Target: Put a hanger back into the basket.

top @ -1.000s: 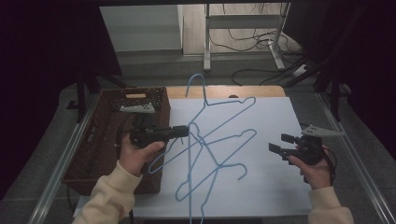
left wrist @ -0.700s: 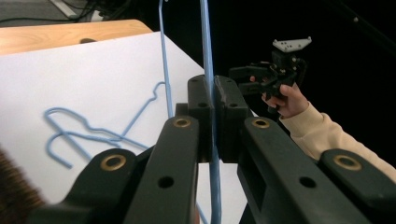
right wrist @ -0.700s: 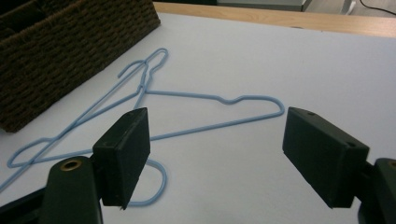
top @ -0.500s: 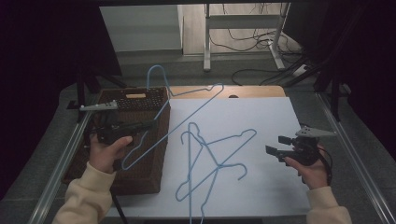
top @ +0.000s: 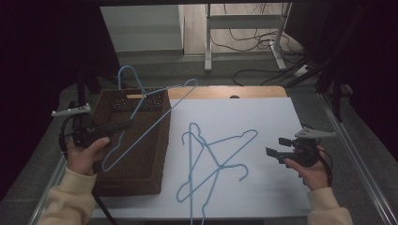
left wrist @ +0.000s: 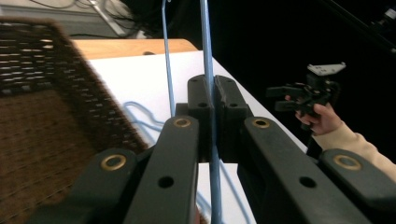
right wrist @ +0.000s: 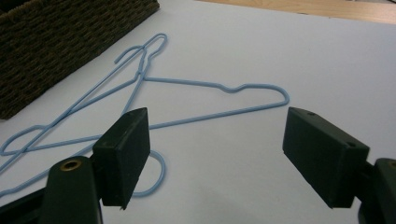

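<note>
Basket (left wrist: pixel 42 140) interior blurred, perhaps empty.

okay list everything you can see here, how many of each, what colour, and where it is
held hanger: one, light blue, clamped in the left gripper, above the basket
hangers on the sheet: two, light blue, overlapping mid-table
basket: one, dark brown wicker, table's left side
sheet: one, white, covering the table
table: one, wooden edge at the far side
left gripper: one, black, shut on the held hanger's wire
right gripper: one, black, open, above the sheet's right side
hands: two, cream sleeves
</note>
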`<state>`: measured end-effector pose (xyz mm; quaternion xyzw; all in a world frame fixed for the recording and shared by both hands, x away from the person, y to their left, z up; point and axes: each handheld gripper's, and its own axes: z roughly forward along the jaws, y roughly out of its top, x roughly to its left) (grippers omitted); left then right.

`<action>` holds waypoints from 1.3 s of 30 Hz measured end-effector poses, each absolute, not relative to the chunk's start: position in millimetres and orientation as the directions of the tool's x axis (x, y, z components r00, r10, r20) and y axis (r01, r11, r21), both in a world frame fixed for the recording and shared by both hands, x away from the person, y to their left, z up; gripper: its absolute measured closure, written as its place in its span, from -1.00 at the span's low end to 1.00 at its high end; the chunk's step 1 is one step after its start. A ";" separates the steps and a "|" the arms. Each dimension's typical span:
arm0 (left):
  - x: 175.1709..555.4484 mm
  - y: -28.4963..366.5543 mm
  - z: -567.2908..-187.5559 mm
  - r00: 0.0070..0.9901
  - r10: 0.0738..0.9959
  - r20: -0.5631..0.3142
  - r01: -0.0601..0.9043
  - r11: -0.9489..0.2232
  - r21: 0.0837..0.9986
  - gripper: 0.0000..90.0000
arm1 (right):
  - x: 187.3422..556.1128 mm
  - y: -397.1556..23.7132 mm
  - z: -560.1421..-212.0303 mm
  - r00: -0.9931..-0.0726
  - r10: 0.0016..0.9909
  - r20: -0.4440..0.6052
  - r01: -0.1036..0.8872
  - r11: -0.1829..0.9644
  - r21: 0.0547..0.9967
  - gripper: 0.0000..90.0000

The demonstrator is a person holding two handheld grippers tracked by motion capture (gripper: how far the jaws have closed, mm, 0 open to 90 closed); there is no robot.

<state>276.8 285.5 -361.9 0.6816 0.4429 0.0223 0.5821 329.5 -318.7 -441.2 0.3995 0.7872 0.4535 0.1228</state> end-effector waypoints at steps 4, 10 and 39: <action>274.5 304.6 -366.5 0.576 0.661 -0.482 0.577 0.088 0.812 0.92 | 329.7 -318.0 -441.7 -0.651 0.741 0.165 0.518 0.275 0.810 -0.48; 272.9 326.8 -377.1 0.541 0.696 -0.473 0.587 0.090 0.804 0.92 | 329.9 -317.1 -442.3 -0.649 0.743 0.165 0.522 0.276 0.807 -0.48; 291.2 363.2 -428.6 0.420 0.763 -0.492 0.688 0.086 0.720 0.92 | 329.9 -318.2 -442.2 -0.642 0.750 0.159 0.526 0.280 0.803 -0.48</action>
